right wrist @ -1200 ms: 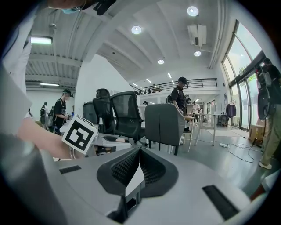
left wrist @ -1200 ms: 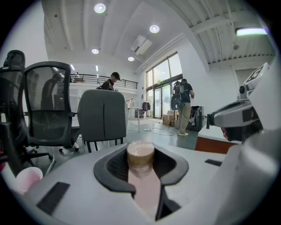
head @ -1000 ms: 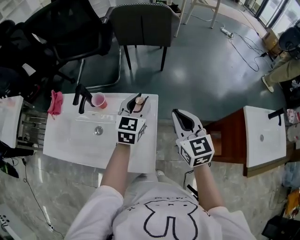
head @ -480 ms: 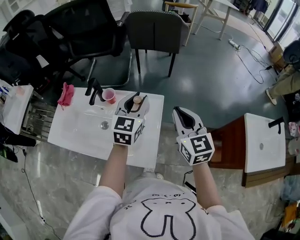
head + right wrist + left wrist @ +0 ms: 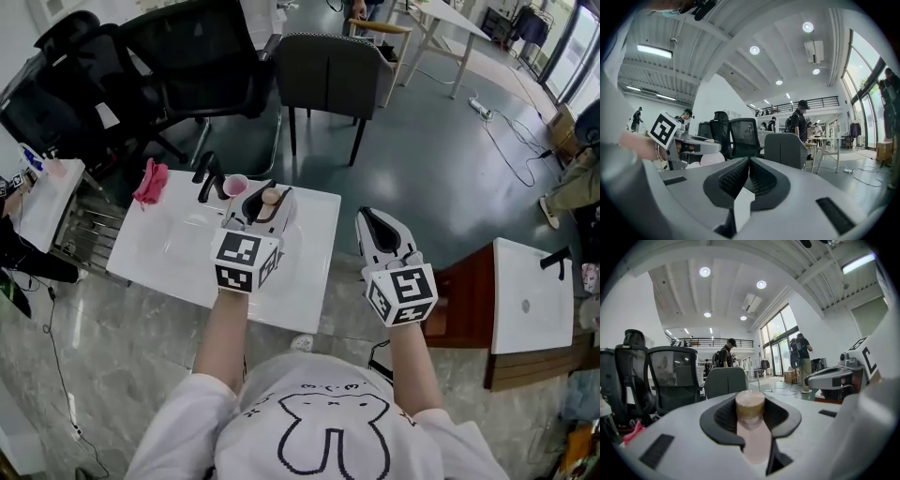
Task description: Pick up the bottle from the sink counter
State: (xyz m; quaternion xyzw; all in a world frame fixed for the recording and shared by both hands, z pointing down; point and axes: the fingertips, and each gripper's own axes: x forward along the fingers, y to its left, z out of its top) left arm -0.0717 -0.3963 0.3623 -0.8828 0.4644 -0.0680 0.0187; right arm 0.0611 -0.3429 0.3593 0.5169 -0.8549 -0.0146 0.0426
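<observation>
The white sink surface [image 5: 155, 267] fills the middle left of the head view, with its black faucet [image 5: 210, 176] at the far edge. A pink cup [image 5: 234, 185] stands just beside the faucet, and a pink cloth [image 5: 150, 182] lies at the far left corner.

Over the surface's right part, the left claw [image 5: 264, 208] is clamped on the bottle [image 5: 750, 405]. This is a pale pink bottle with a tan cap, and the black pads press on either side of it below the cap. In the left gripper view it stands upright between them, and it looks to be held clear of the surface rather than resting on it.

The right claw [image 5: 379, 228] hovers off the surface's right edge, over the floor. Its pads are pressed together with nothing between them.

The main risk is the grip itself. The bottle's sides look smooth, so a quick swing or a roll of the wrist could let it pivot in the pads. It could also slide down onto the surface. The cup and faucet stand just beyond the left claw, and drifting forward could knock the cup over.
</observation>
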